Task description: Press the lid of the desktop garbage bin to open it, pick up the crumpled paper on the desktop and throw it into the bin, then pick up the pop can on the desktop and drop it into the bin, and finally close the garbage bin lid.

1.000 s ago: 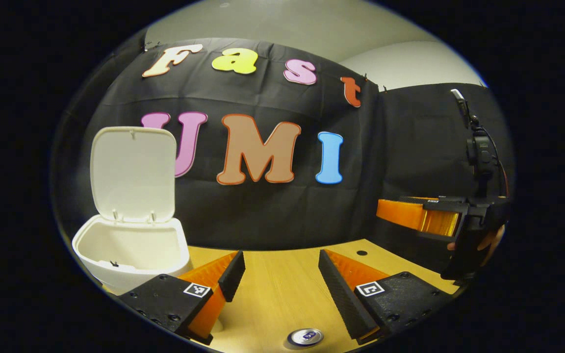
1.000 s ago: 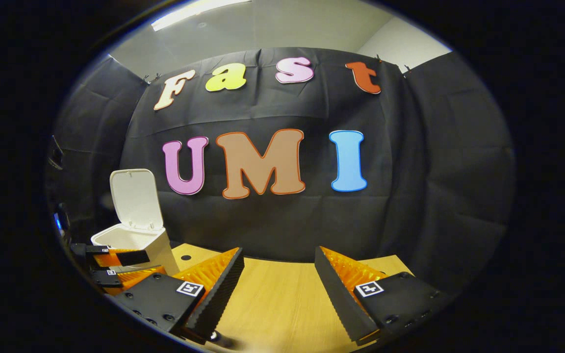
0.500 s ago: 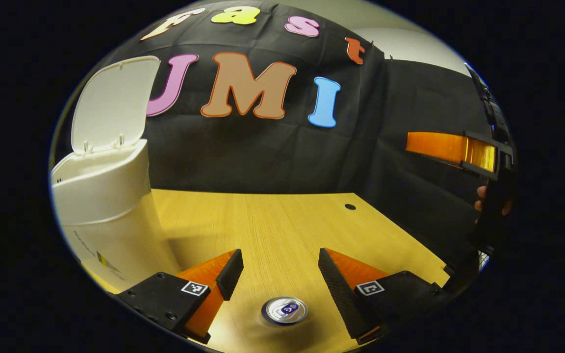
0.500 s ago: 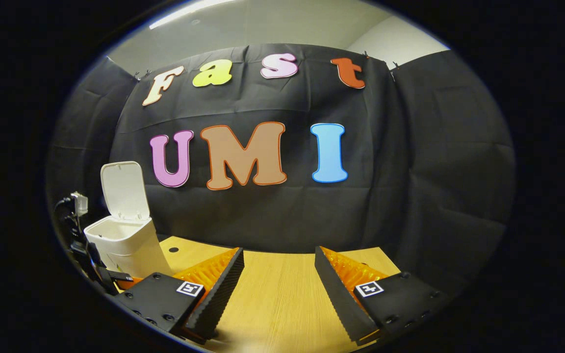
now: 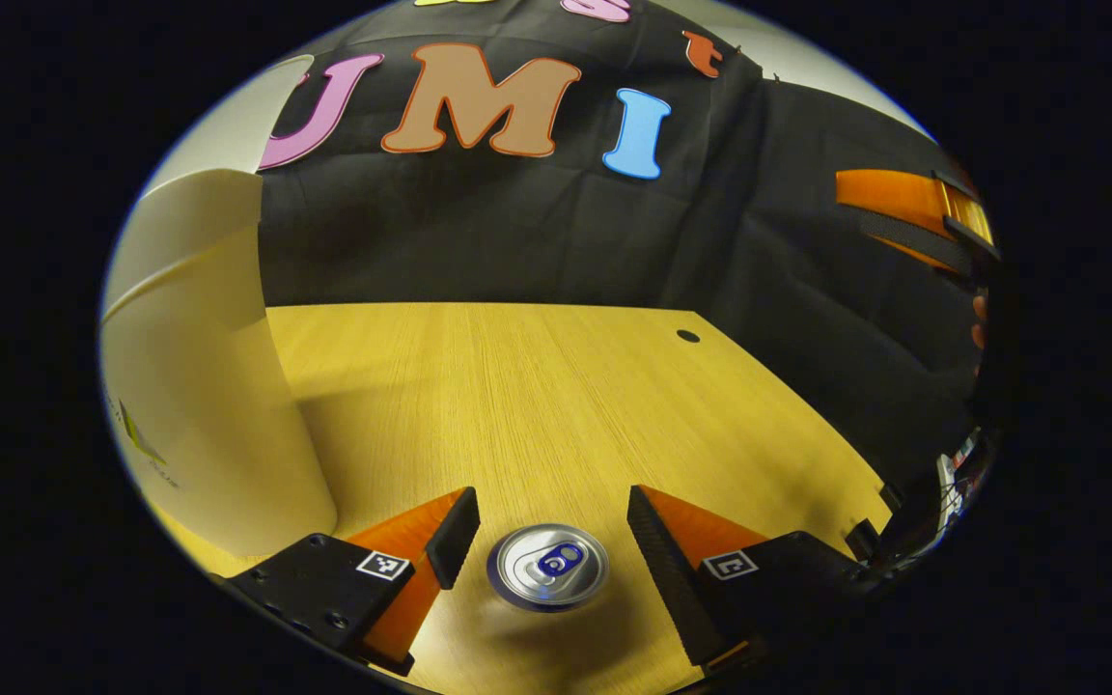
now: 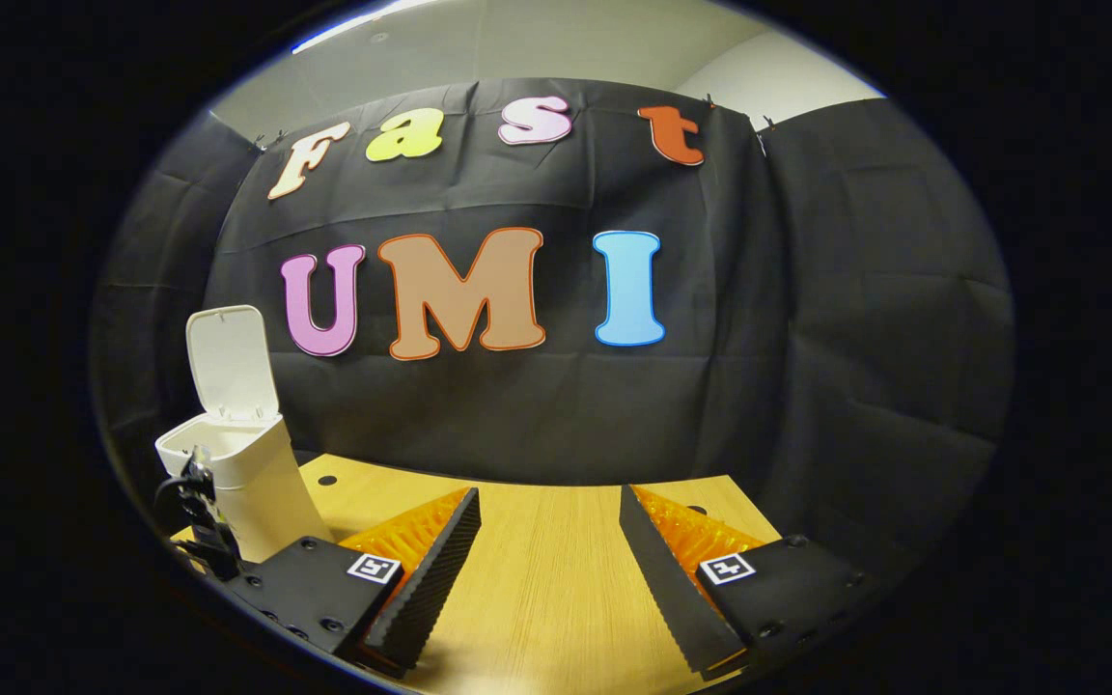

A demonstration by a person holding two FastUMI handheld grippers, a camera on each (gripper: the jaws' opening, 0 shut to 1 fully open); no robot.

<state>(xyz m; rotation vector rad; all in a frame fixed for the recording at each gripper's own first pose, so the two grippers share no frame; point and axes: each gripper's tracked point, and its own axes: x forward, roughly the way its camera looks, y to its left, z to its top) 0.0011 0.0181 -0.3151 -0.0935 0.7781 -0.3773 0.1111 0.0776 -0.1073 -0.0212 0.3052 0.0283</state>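
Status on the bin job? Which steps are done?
Done: bin lid is up, and no crumpled paper lies on the desk. In hand: the left tool is open and straddles the upright pop can without gripping it. Left: grip the can, drop it in, close the lid.

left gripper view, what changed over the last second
The left gripper has come down toward the table; the pop can now sits between its open jaws, not yet gripped. The bin stays open, lid up. The right gripper stays open, holding nothing.
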